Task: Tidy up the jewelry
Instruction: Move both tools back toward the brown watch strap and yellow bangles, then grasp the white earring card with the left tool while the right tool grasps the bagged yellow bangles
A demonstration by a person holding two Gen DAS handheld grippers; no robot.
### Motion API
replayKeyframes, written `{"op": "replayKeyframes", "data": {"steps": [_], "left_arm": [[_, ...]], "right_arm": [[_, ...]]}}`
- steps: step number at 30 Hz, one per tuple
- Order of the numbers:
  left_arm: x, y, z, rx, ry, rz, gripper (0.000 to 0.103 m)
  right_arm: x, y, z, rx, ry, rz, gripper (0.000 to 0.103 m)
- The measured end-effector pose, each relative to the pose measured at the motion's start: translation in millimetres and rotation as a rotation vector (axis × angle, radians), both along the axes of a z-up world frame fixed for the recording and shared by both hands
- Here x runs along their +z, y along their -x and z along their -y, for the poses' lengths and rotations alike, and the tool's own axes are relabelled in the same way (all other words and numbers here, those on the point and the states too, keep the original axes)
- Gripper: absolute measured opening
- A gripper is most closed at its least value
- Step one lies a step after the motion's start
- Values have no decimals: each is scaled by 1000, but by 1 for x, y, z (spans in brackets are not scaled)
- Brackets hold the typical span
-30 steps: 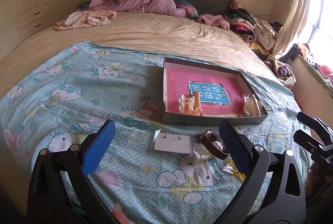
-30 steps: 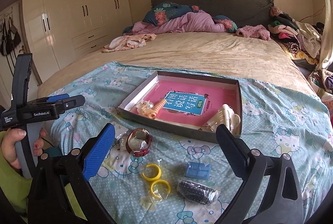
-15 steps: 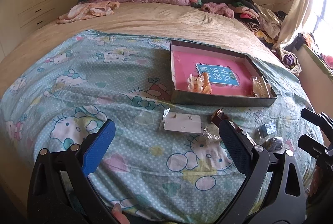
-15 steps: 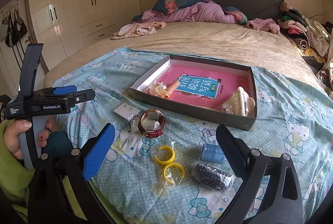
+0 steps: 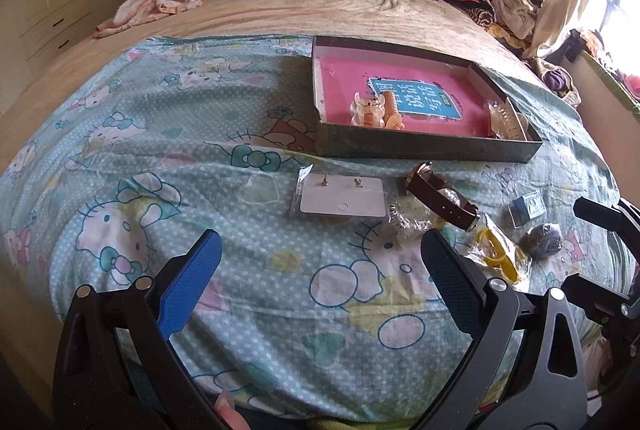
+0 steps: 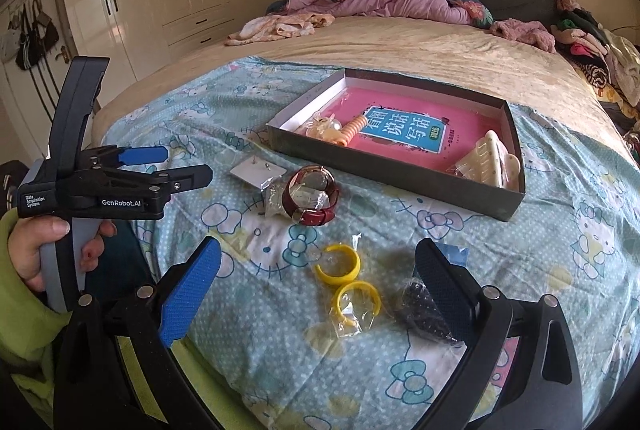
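We hold both the left gripper (image 5: 320, 270) and the right gripper (image 6: 318, 272) spread wide and empty above the bedspread (image 6: 560, 250), yellow hoop earrings (image 6: 348, 278) lying between the right fingertips, the box (image 6: 400, 174) beyond.

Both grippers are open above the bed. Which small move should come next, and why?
Probably lower the right gripper onto the yellow hoops: they lie loose on the blanket, just ahead between its open jaws, while the box still has free room.
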State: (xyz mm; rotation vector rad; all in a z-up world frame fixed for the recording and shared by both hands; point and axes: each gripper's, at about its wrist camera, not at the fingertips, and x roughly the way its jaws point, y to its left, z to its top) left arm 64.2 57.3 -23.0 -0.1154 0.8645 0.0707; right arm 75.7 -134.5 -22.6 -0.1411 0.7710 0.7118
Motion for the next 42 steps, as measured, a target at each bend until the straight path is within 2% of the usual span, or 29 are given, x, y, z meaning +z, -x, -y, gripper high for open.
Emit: {"op": "replayKeyframes", "data": {"steps": [13,21,25,28,33,38,42], "left_arm": [[-21,-9,0,-11,37,-51,93],[-29,-15,-3,-7,59,-62,93],[-33,-21,-4,-6,68,-64,93],[-37,-26,-4,-5,80,-69,93],[-43,-37,-6,2,109,-70,93],[-46,-47,-12,18,143,-72,93],[-46,-55,-17,14,191,-71,93]], "right_arm": [[-37,-8,-17,46,83,-75,97],[-60,-22,-26,51,154,-96,93],[-68,-24,-32,67,196,-66,90],[-75,-26,-38,100,218,-61,81],[-79,-31,-34,101,186,-70,73],[-76,-34,-31,116,153,-75,46],[-74,-35,-31,113,133,-85,44]]}}
